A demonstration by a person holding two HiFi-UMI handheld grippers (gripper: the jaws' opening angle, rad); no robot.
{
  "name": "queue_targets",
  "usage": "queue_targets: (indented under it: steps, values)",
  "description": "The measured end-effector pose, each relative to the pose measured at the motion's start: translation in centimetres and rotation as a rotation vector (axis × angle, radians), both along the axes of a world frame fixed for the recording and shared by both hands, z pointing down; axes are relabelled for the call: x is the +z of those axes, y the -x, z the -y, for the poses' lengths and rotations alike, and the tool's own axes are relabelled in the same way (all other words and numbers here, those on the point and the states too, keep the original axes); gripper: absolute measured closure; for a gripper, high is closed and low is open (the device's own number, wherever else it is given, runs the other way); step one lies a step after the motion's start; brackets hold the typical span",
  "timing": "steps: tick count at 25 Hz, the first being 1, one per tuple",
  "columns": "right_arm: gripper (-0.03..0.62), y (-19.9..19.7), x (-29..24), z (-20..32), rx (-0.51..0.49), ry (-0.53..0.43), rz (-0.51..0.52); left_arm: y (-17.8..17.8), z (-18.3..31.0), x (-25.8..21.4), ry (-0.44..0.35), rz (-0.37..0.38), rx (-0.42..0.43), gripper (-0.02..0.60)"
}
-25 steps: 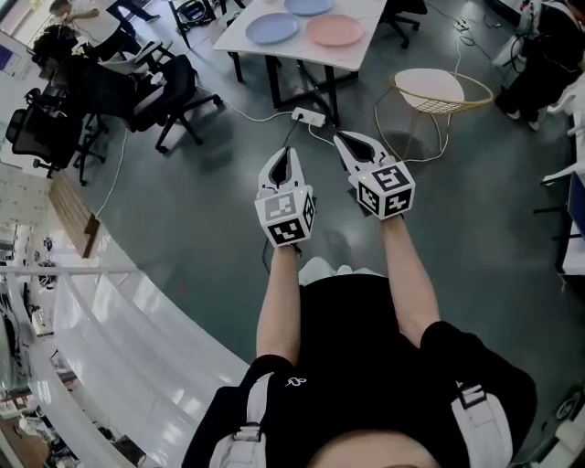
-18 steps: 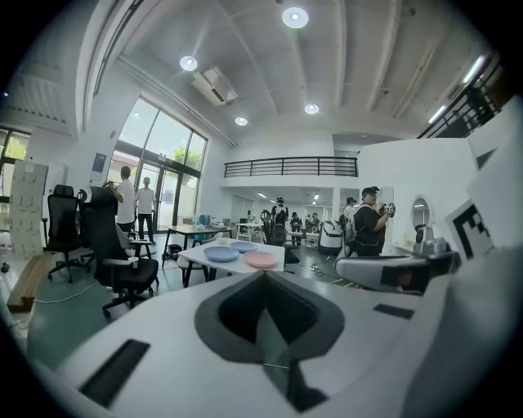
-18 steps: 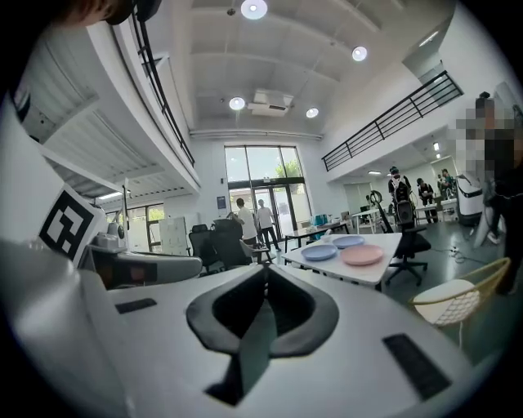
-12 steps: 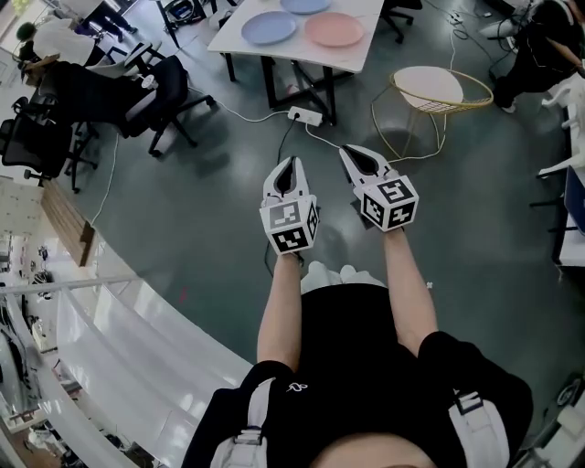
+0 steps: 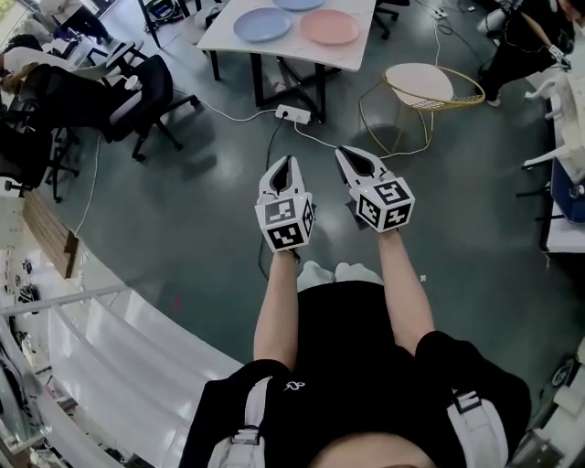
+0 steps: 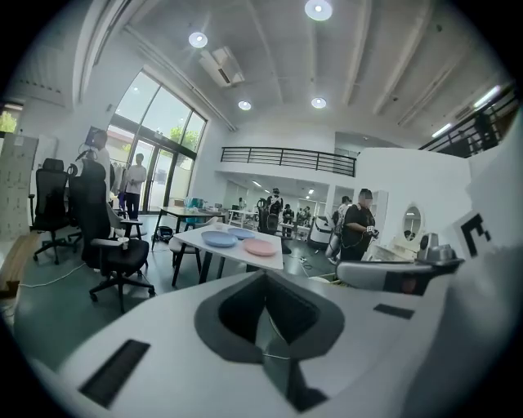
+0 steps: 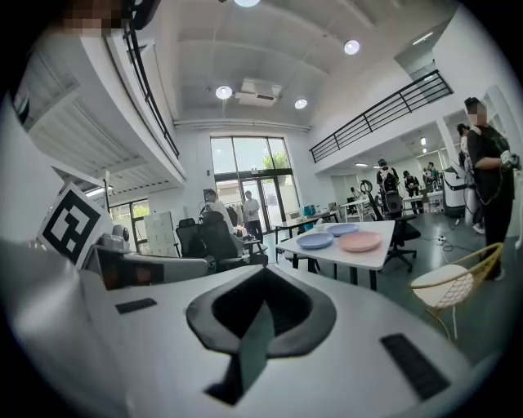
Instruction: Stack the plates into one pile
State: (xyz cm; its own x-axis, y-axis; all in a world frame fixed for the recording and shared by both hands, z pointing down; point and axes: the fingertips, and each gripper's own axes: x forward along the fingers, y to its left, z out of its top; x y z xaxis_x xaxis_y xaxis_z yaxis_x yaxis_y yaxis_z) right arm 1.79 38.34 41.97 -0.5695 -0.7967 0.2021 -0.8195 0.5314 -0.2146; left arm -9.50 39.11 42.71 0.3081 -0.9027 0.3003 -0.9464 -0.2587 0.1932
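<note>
Three plates lie apart on a white table (image 5: pixel 315 50) far ahead: a blue plate (image 5: pixel 262 25), a pink plate (image 5: pixel 330 26) and a second blue plate (image 5: pixel 299 4) at the frame's top edge. They also show as blue plate (image 6: pixel 218 238) and pink plate (image 6: pixel 261 246) in the left gripper view, and as blue plate (image 7: pixel 315 241) and pink plate (image 7: pixel 360 241) in the right gripper view. My left gripper (image 5: pixel 284 164) and right gripper (image 5: pixel 351 156) are held side by side above the floor, well short of the table. Both are shut and hold nothing.
A black office chair (image 5: pixel 142 91) stands left of the table. A gold wire chair with a white seat (image 5: pixel 422 87) stands to its right. A power strip (image 5: pixel 294 114) and cables lie on the floor between. A white curved railing (image 5: pixel 119 356) runs at lower left. People stand in the background.
The floor, chairs and table have slid slightly left in the head view. Both grippers stay shut, side by side, in front of the person.
</note>
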Motion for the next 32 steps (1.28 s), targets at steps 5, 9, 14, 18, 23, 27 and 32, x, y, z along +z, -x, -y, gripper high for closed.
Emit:
queue_targets:
  steps: [5,9,14,18,23,27,32]
  values:
    - [0.586,-1.3,-1.6,1.8,0.07,-0.013,0.039,1.5,1.0,-1.6,-0.014,-0.003,0.018,0.566]
    - [0.586,-0.9,-4.8,3.4,0.072,-0.095,0.049,3.8,2.5,-3.9,-0.067,-0.031,-0.008,0.565]
    - [0.586,0.1,-6.8,4.4,0.066,-0.155,0.044,3.5,4.0,-5.2,-0.1,-0.018,0.033,0.566]
    - [0.586,0.7,-8.5,5.9,0.039,-0.227,0.023,3.2,6.3,-7.0,-0.159,-0.013,0.061,0.565]
    - [0.586,-0.5,-8.0,6.9,0.034,-0.254,0.001,1.6,7.5,-5.6,-0.173,-0.013,0.086,0.565]
    - [0.586,-2.0,-9.8,9.8,0.031,-0.292,0.032,-0.4,10.2,-7.0,-0.208,0.013,0.11,0.565]
    - [0.586,-2.7,-7.5,15.9,0.024,-0.26,0.074,-1.1,15.8,-5.7,-0.185,0.03,0.096,0.565]
